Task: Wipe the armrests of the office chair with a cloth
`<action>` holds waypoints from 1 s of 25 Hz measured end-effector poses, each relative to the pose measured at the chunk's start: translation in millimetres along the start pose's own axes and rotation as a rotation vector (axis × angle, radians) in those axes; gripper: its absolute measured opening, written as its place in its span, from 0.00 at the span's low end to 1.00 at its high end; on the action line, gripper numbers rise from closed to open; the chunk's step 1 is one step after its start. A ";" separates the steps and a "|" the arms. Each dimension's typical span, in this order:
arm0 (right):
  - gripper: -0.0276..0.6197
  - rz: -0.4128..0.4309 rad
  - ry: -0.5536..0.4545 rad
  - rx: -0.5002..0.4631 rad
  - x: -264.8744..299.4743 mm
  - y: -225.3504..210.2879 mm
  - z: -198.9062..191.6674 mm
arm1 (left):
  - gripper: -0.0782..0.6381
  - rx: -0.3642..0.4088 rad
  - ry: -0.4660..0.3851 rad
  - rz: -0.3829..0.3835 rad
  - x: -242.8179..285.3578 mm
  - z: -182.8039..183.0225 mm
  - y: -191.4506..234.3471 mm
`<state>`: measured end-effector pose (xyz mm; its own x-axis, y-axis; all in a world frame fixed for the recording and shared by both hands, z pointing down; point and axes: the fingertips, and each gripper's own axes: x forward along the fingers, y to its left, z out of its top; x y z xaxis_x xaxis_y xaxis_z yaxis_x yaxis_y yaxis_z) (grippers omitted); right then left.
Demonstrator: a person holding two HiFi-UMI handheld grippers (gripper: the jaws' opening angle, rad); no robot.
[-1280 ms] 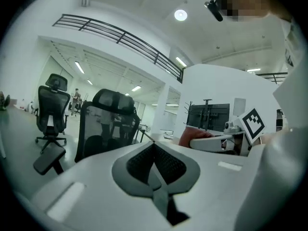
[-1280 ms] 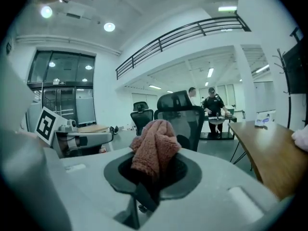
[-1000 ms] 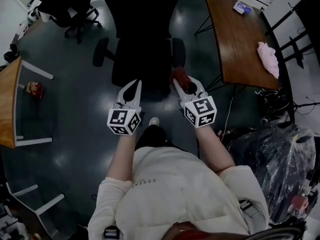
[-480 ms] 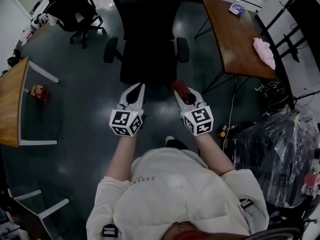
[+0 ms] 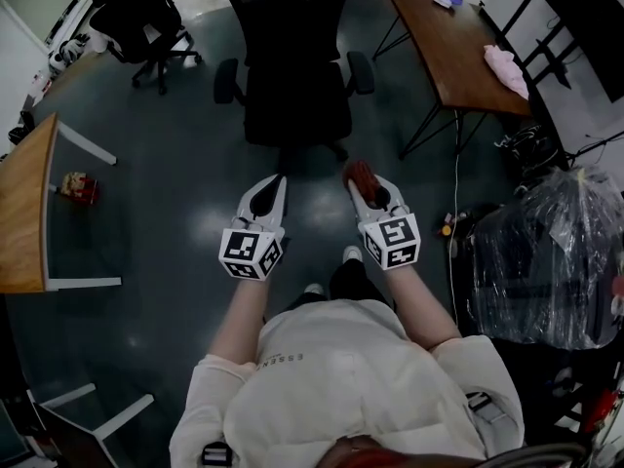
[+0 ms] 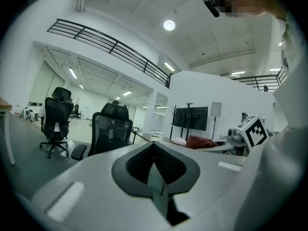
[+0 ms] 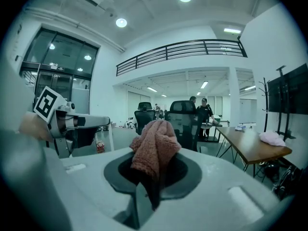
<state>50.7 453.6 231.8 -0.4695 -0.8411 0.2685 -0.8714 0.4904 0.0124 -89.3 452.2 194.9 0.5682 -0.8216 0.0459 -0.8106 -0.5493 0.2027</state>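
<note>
Reddish terry cloth (image 7: 155, 148) sat pinched between the jaws of the right gripper (image 5: 369, 189). The left gripper (image 5: 276, 183) had its jaws pressed together on nothing. The office chair (image 5: 297, 76) stood well ahead. The wipe would likely go best by closing in on the armrest (image 5: 359, 71) first, then pressing the bunched cloth flat along it.

Head view: from above the person, steeply down on left tongs (image 5: 273, 181), right tongs (image 5: 363, 175) and the chair (image 5: 297, 66) ahead. Each tongs view sits close behind its own jaws, facing level at the chair; the right looks past its cloth (image 7: 154, 150). Each catches the other tongs at its edge. All three share the chair.
</note>
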 end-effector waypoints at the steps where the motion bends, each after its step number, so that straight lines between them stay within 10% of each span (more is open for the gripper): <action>1: 0.12 -0.002 0.005 0.002 -5.1 7.4 -3.1 | 0.13 -0.001 0.004 -0.004 -8.4 -2.6 -1.3; 25: 0.12 -0.001 -0.004 -0.008 -74.1 57.8 -19.7 | 0.13 0.011 -0.026 -0.051 -79.4 -7.6 -54.0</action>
<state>37.8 548.8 231.6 -0.4693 -0.8426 0.2642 -0.8707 0.4915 0.0208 -89.6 548.3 187.7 0.6049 -0.7962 0.0099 -0.7824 -0.5920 0.1934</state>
